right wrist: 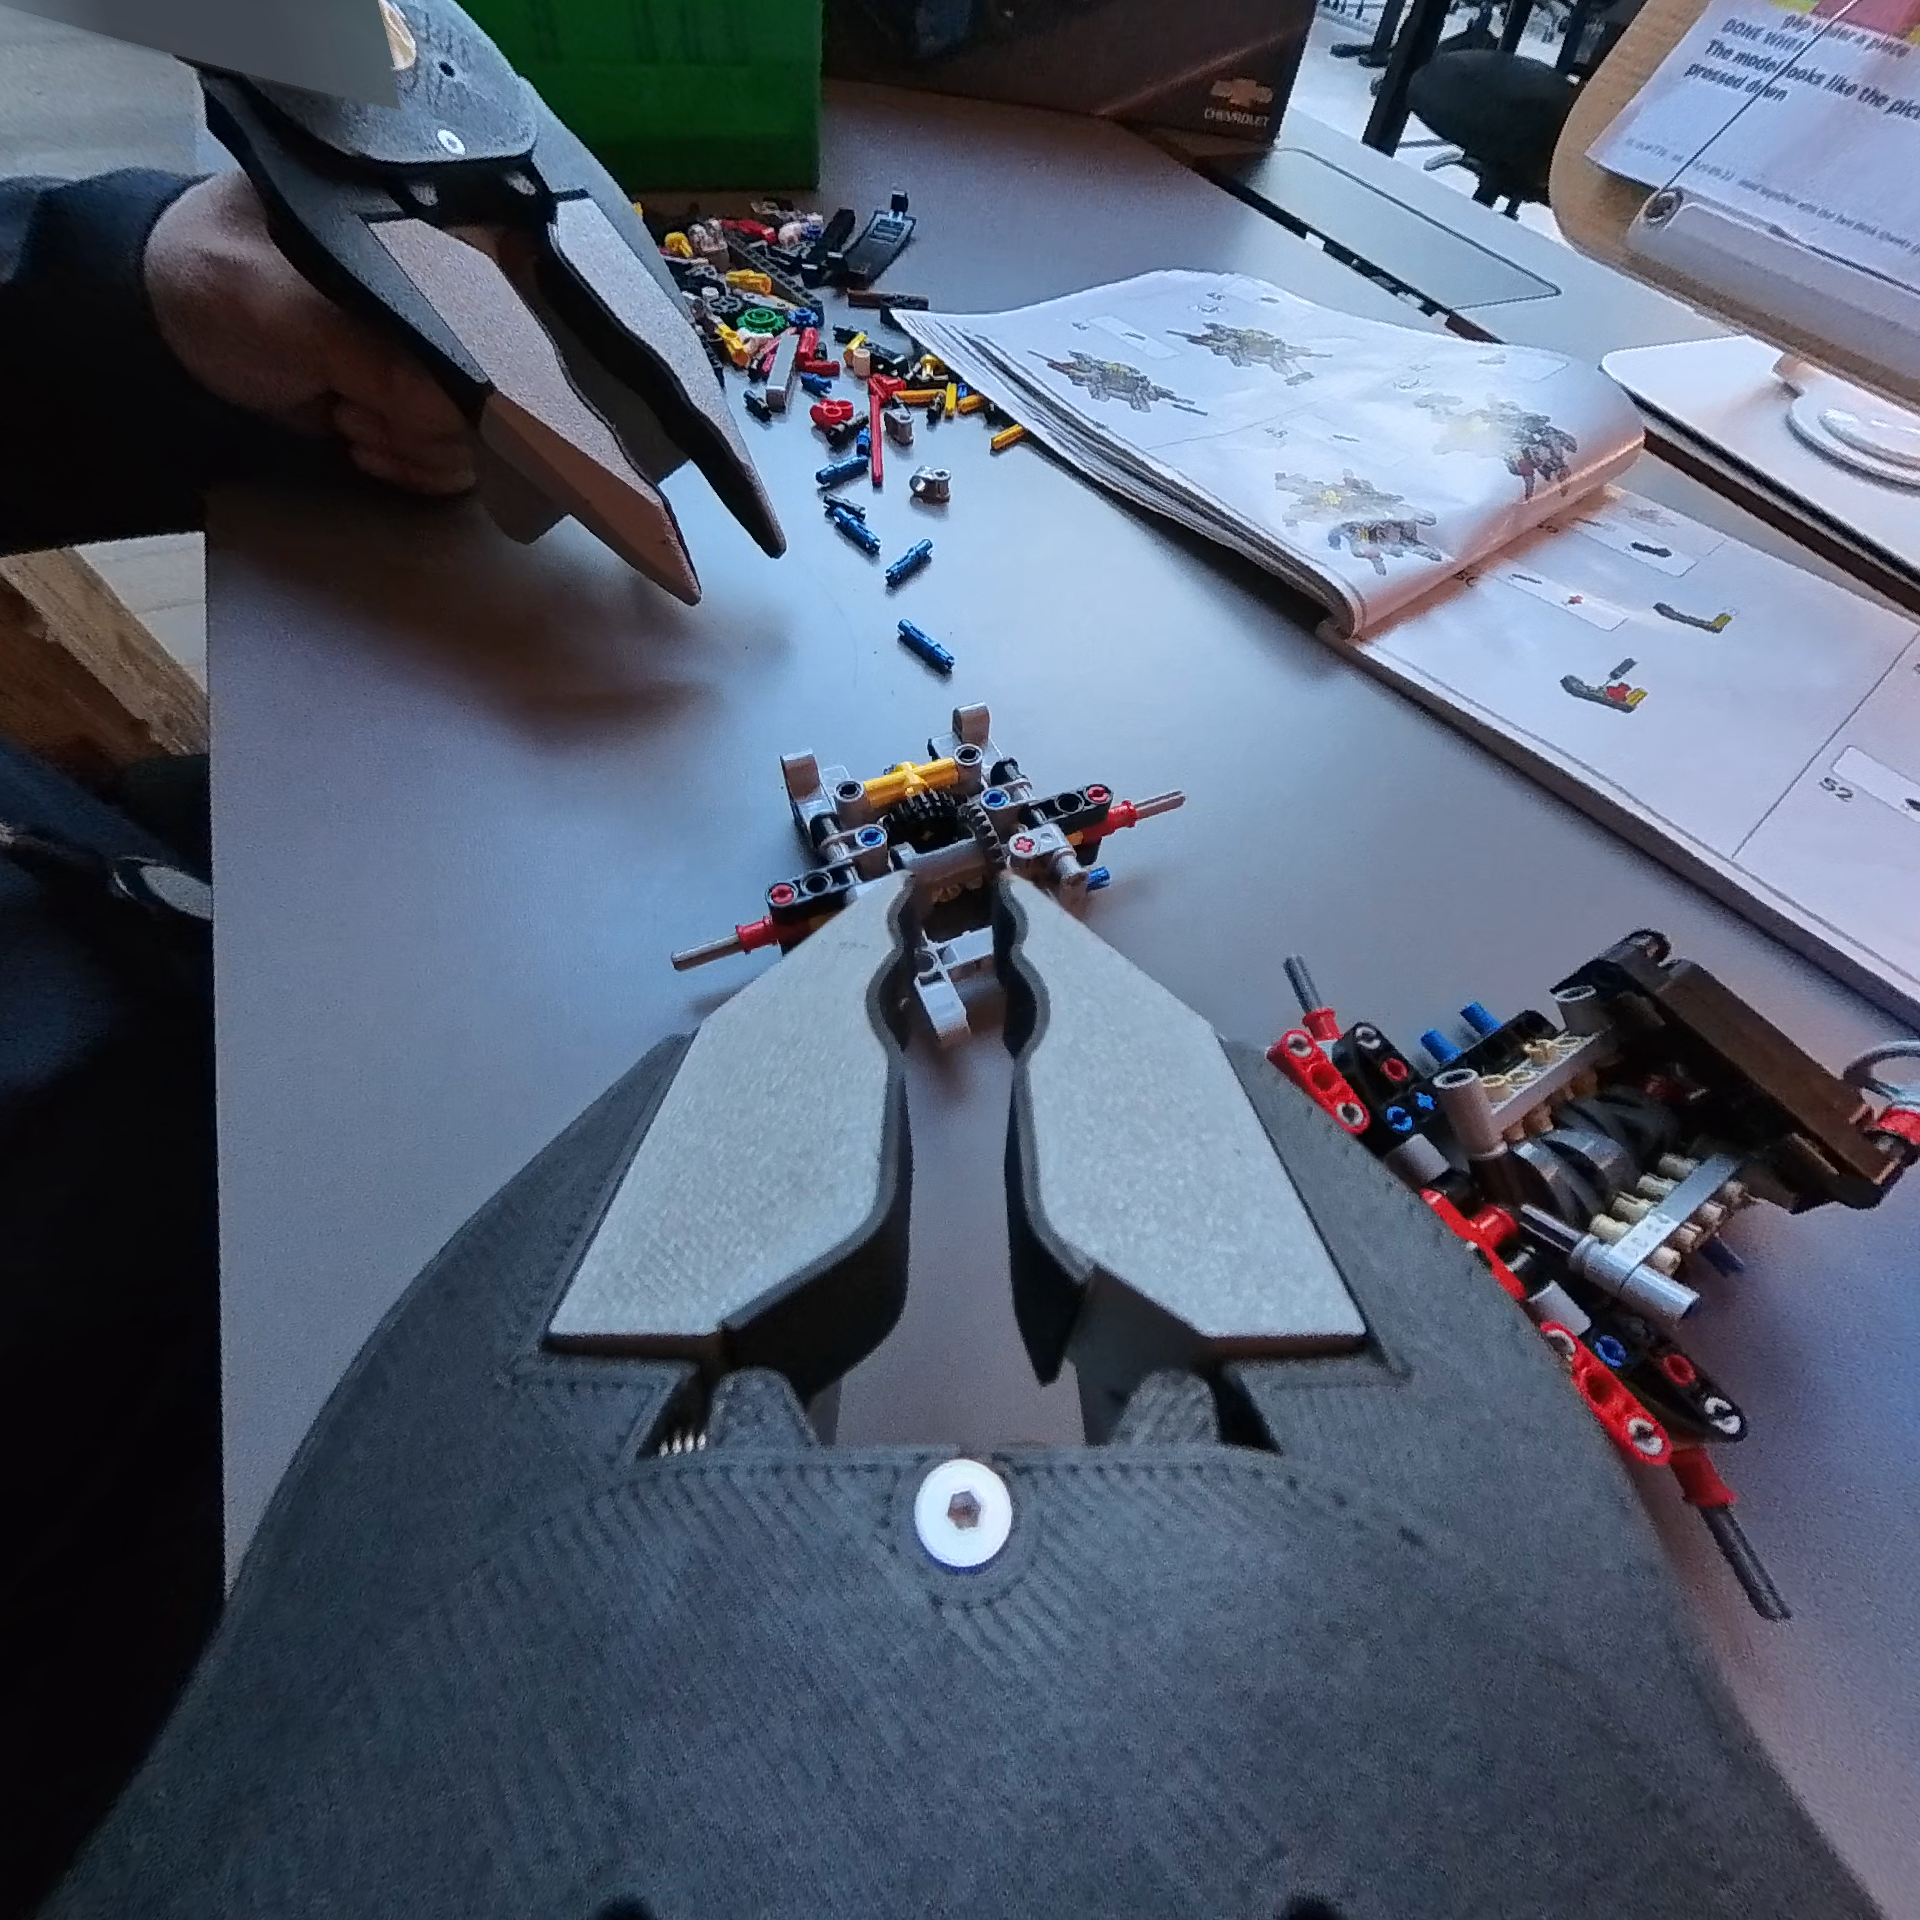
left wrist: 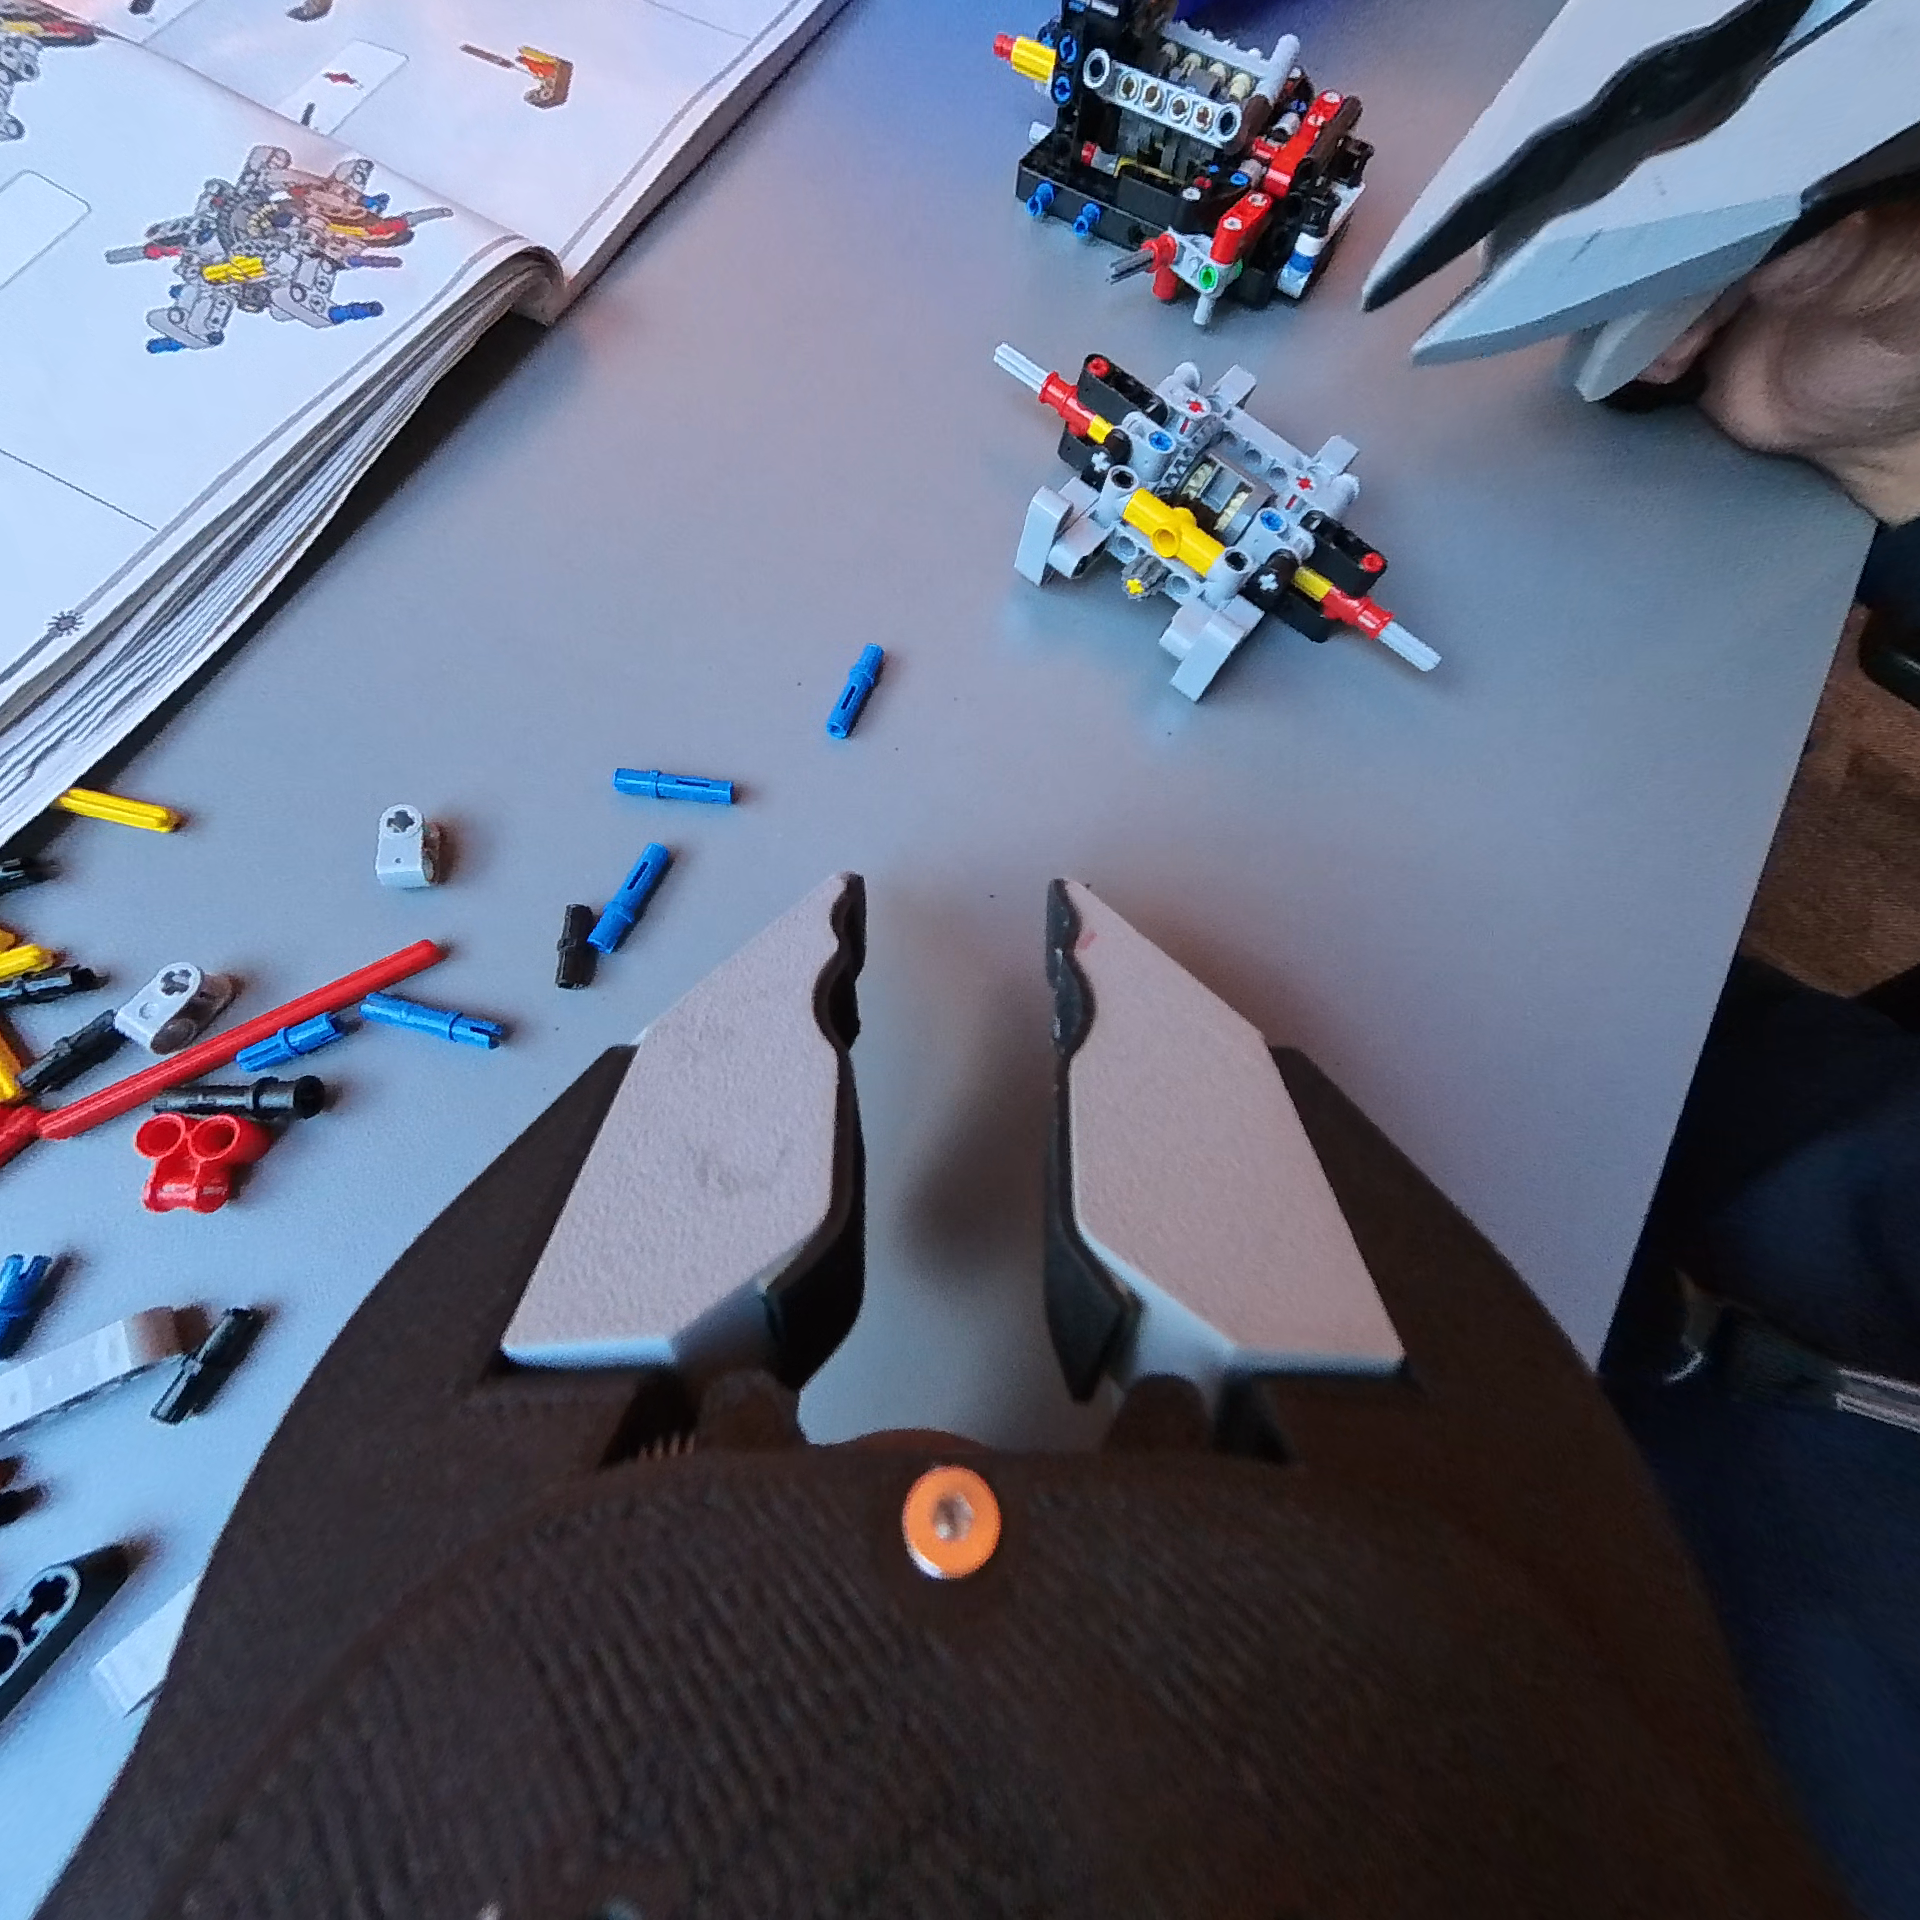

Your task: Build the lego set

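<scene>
Left gripper (left wrist: 954, 883) hangs open and bare over the table (left wrist: 1039, 790) near blue pins (left wrist: 673, 784); right gripper (right wrist: 951, 883) narrowly parted above the grey axle assembly (right wrist: 925, 821), grip unclear

bare tabletop (left wrist: 1195, 831) ahead — blue pins (left wrist: 673, 784) left

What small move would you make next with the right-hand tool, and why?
Probably lower the right tool toward the small grey assembly. Its narrowly parted fingers hold nothing and point straight at that assembly, while the left wrist view shows the tool raised off the table, apart from it. This is only a guess.
</scene>
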Demonstrator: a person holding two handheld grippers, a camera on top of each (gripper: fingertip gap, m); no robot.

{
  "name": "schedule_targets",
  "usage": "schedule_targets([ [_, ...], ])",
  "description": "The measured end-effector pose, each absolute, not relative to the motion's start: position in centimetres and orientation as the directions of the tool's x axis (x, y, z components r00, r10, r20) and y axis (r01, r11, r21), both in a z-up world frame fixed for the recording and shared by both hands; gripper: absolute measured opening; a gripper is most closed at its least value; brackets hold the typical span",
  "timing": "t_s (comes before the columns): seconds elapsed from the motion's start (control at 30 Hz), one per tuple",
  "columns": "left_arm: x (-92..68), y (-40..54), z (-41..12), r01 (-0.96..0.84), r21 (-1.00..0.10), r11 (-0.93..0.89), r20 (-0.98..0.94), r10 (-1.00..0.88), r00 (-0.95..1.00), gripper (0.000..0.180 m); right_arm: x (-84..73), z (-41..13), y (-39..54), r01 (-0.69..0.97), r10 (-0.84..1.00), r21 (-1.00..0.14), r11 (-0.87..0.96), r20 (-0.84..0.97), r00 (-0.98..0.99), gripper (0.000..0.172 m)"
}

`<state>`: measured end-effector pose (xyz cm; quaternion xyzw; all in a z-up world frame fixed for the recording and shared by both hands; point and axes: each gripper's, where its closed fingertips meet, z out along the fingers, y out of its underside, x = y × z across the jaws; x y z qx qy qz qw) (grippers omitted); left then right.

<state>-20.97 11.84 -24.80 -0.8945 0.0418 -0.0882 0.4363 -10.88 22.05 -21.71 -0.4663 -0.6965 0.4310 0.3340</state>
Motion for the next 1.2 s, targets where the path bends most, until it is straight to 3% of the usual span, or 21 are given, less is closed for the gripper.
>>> schedule_targets([
  [0.2, -21.0, 11.8, -24.8, 0.007, -0.787, -0.616, 0.127, -0.152, 0.98, 0.032, -12.0, -20.9, 19.2, 0.328, 0.925, -0.926, 0.189, 0.056, -0.377, 0.008],
  [0.47, -21.0, 11.9, -24.8, 0.012, -0.787, -0.617, 0.134, -0.151, 0.979, 0.033, -14.3, -21.1, 17.6, 0.379, 0.91, -0.869, 0.319, 0.169, -0.379, 0.008],
  [0.77, -20.9, 11.8, -24.7, 0.009, -0.789, -0.614, 0.137, -0.161, 0.977, 0.033, -12.9, -21.7, 22.0, 0.381, 0.962, -0.904, 0.193, 0.098, -0.254, 0.007],
  [1.2, -20.8, 11.8, -24.7, 0.008, -0.79, -0.613, 0.137, -0.164, 0.977, 0.033, -13.2, -21.5, 21.9, 0.356, 0.957, -0.915, 0.189, 0.091, -0.275, 0.007],
])
